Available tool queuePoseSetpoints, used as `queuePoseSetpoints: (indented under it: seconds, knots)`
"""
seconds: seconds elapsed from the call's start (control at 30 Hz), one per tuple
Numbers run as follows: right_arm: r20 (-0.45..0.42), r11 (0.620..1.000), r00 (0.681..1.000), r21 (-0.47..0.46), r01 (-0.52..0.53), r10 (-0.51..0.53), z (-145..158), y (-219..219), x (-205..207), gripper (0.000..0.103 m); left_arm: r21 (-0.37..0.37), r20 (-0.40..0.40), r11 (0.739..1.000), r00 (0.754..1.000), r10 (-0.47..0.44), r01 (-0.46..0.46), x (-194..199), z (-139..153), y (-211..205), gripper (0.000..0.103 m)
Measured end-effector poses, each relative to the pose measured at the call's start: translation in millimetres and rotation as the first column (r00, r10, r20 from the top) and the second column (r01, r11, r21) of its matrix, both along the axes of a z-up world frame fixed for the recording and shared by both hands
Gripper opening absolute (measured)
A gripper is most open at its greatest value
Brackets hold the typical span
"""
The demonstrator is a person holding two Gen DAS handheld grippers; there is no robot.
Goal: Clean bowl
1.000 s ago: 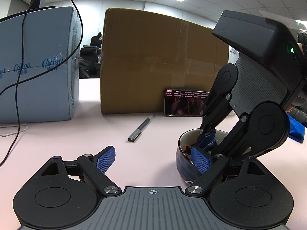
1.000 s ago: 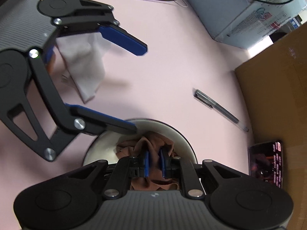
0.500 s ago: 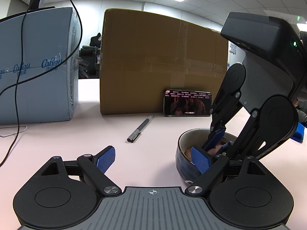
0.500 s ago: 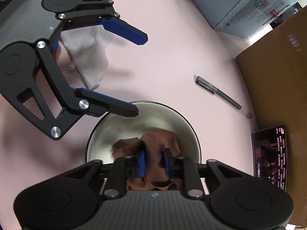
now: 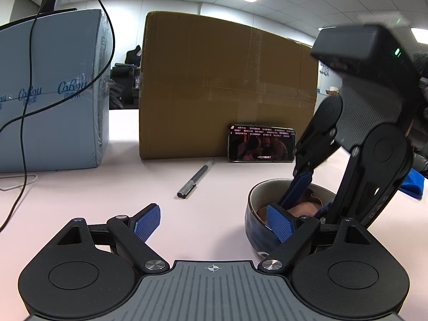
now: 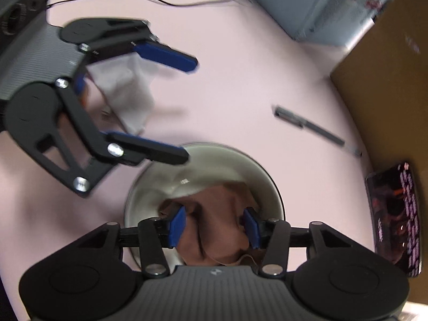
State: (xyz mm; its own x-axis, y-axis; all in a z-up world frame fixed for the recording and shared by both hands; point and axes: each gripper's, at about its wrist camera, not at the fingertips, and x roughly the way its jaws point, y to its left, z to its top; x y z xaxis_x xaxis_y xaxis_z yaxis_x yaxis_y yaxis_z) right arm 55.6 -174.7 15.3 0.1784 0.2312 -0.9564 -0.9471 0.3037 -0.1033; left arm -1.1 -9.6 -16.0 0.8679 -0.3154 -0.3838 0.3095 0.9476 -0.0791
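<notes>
A dark bowl (image 5: 256,230) with a pale inside (image 6: 203,160) stands on the pink table. A brown cloth (image 6: 214,219) lies in it. My right gripper (image 6: 214,226) points down into the bowl, its blue pads spread apart on either side of the cloth, open. It also shows in the left wrist view (image 5: 305,195). My left gripper (image 5: 214,220) is open and empty, its right finger (image 5: 281,224) against the bowl's near rim; it also shows in the right wrist view (image 6: 182,107).
A grey pen (image 5: 195,179) lies left of the bowl. A phone (image 5: 262,147) leans on a cardboard box (image 5: 227,93). A blue-grey carton (image 5: 53,93) with cables stands at the left. A white tissue (image 6: 125,93) lies under the left gripper.
My right gripper has opened from shut on the cloth and let it go in the bowl, and has drawn up a little. The left gripper has stayed at the rim.
</notes>
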Motion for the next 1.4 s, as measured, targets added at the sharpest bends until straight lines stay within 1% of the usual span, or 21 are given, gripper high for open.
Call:
queuePoseSetpoints:
  seconds: [0.13, 0.2, 0.27, 0.3, 0.37, 0.4, 0.47, 0.53, 0.57, 0.63, 0.77, 0.9, 1.0, 1.17, 1.27, 1.4]
  knots:
    - [-0.046, 0.997, 0.998, 0.052, 0.051, -0.048, -3, -8, 9, 0.054, -0.001, 0.000, 1.000, 1.000, -0.001, 0.001, 0, 0, 1, 0.089]
    - [-0.056, 0.996, 0.997, 0.063, 0.058, -0.055, -3, -11, 8, 0.050, 0.000, 0.000, 1.000, 1.000, -0.001, 0.001, 0, 0, 1, 0.089]
    - [-0.064, 0.996, 0.997, 0.072, 0.059, -0.054, -4, -12, 7, 0.041, 0.000, -0.001, 1.000, 1.000, -0.002, 0.002, 0, 0, 1, 0.089]
    - [-0.066, 0.996, 0.997, 0.076, 0.055, -0.050, -4, -12, 6, 0.039, 0.001, -0.002, 1.000, 1.000, -0.002, 0.002, 0, 0, 1, 0.089]
    - [-0.068, 0.995, 0.997, 0.088, 0.036, -0.030, -3, -12, 0, 0.026, 0.001, -0.001, 1.000, 1.000, -0.001, 0.001, 0, 0, 1, 0.089]
    - [-0.066, 0.995, 0.998, 0.092, 0.029, -0.023, -3, -11, 0, 0.024, 0.002, -0.001, 1.000, 1.000, -0.001, 0.001, 0, 0, 0, 0.089]
    - [-0.042, 0.995, 0.999, 0.104, 0.008, -0.004, -4, -11, -6, 0.016, 0.002, 0.000, 1.000, 1.000, -0.001, 0.001, 0, 0, 0, 0.089]
    - [-0.013, 0.993, 1.000, 0.117, 0.005, -0.003, -2, -13, -10, 0.012, 0.002, 0.001, 1.000, 1.000, -0.002, 0.002, 0, 0, 0, 0.089]
    - [0.016, 0.992, 1.000, 0.129, 0.012, -0.014, -2, -16, -11, 0.012, 0.003, 0.002, 1.000, 1.000, -0.002, 0.002, 0, 0, 0, 0.089]
    - [0.052, 0.984, 0.998, 0.173, 0.032, -0.041, 1, -24, -12, 0.012, 0.003, 0.003, 1.000, 1.000, -0.002, 0.002, 0, 0, 0, 0.089]
    - [0.094, 0.947, 0.990, 0.312, 0.075, -0.109, 9, -46, -17, 0.012, 0.003, 0.002, 1.000, 1.000, -0.002, 0.002, 0, -1, 0, 0.089]
    - [0.132, 0.909, 0.979, 0.407, 0.091, -0.157, 15, -68, -28, 0.012, 0.003, 0.003, 1.000, 1.000, -0.002, 0.002, -1, 0, 0, 0.089]
    - [0.163, 0.882, 0.970, 0.463, 0.083, -0.178, 21, -82, -38, 0.012, 0.003, 0.002, 1.000, 1.000, -0.003, 0.003, -1, 0, 1, 0.089]
    - [0.209, 0.816, 0.956, 0.576, 0.048, -0.204, 32, -108, -66, 0.012, 0.005, 0.004, 1.000, 1.000, -0.002, 0.002, -1, 0, 1, 0.089]
    - [0.219, 0.777, 0.953, 0.629, 0.027, -0.211, 27, -119, -86, 0.013, 0.011, 0.007, 1.000, 1.000, -0.003, 0.003, -1, 0, 0, 0.089]
    - [0.211, 0.749, 0.952, 0.662, 0.028, -0.222, 15, -124, -102, 0.013, 0.020, 0.011, 1.000, 1.000, -0.004, 0.004, -2, 0, -2, 0.089]
